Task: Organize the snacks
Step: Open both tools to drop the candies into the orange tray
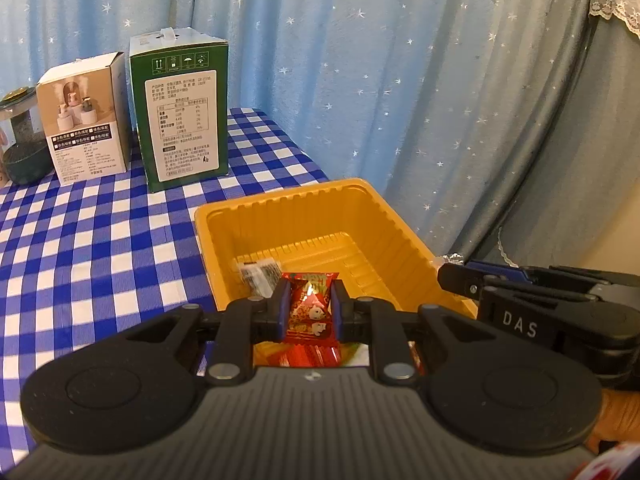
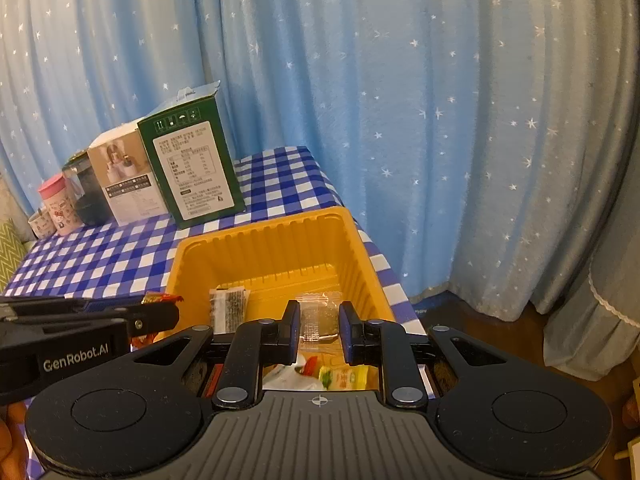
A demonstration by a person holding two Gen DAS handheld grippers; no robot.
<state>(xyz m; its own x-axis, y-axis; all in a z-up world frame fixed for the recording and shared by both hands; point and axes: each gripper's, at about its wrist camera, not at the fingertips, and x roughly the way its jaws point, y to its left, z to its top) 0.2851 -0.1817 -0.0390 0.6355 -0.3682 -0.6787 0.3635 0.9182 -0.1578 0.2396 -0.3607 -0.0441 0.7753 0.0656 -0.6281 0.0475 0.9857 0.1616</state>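
Observation:
My left gripper is shut on a red snack packet with cartoon faces, held over the near edge of the yellow plastic tray. A clear packet with dark contents lies on the tray floor. In the right wrist view my right gripper is shut on a clear packet with a dark greenish piece, also above the near part of the tray. The left gripper shows at the left there, and the right gripper shows at the right of the left wrist view.
A green carton, a beige box and a dark jar stand at the back of the blue checked tablecloth. Pink cups stand further left. Loose snack packets lie under my right gripper. A starry blue curtain hangs behind.

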